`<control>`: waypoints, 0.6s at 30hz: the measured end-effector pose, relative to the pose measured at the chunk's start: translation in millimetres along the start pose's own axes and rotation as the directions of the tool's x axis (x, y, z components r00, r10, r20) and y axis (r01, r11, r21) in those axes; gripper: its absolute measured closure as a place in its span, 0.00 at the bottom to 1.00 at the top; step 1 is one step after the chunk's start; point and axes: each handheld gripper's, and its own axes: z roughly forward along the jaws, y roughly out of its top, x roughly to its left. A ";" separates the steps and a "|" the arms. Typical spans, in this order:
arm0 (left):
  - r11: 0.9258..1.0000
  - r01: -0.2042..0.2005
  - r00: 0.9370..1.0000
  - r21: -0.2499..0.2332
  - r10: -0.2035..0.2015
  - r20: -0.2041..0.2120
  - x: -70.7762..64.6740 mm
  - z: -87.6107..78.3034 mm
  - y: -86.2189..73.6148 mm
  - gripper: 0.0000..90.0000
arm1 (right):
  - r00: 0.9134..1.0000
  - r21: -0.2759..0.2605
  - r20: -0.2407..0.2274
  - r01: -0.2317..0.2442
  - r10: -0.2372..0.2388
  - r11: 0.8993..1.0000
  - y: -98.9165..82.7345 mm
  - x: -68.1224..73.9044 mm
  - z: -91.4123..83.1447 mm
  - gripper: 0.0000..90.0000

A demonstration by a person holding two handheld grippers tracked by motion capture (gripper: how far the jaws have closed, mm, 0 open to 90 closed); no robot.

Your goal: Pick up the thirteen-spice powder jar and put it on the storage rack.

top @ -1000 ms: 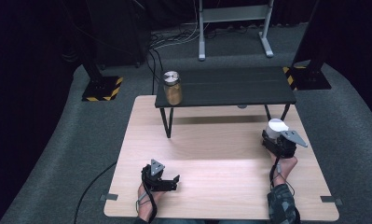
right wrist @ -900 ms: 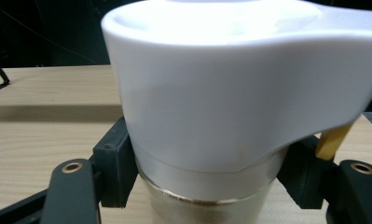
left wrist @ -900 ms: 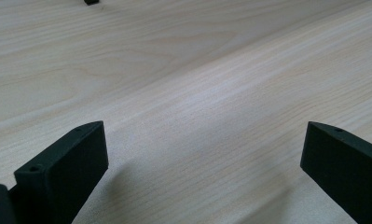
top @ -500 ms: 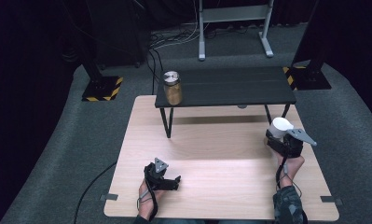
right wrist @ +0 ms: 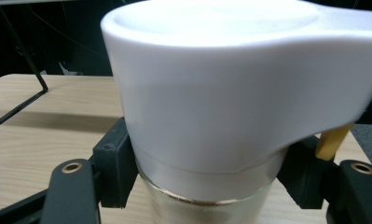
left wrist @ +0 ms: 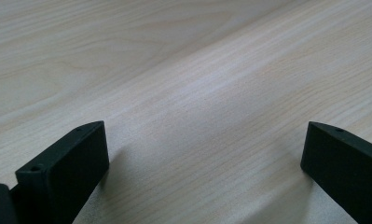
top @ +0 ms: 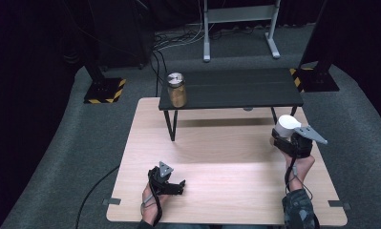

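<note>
Right gripper view: your right gripper [right wrist: 207, 182] is clamped on the white-lidded glass jar [right wrist: 221, 93], gripping just below the lid. Smooth glass can slip if you tilt. Your left gripper [left wrist: 202, 172] rests with jaws apart, empty, over the wooden table [left wrist: 197, 70].

Two jars are showing: one glass jar [top: 177, 90] with brownish contents is standing on the black bench [top: 255, 88], and one white-lidded jar [top: 286, 127] is sitting between the jaws of the right tool [top: 290, 138]. Two tools are lying in view, that one and the left tool [top: 168, 182]. Two surfaces are carrying things, the wooden surface [top: 226, 191] and the one black bench. Two yellow-and-black striped stand bases [top: 104, 90] are resting on the floor.
</note>
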 end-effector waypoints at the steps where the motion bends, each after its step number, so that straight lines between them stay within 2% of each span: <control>1: 1.000 0.000 1.000 0.000 0.000 0.000 -0.1 0.1 0.0 0.00 | 1.000 -0.002 -0.002 0.001 -0.001 1.000 2.0 0.7 -1.3 0.33; 18: 1.000 0.000 1.000 0.002 0.000 0.018 3.1 0.3 0.4 0.01 | 0.999 0.003 -0.020 0.051 -0.050 0.999 33.0 10.1 -15.4 0.33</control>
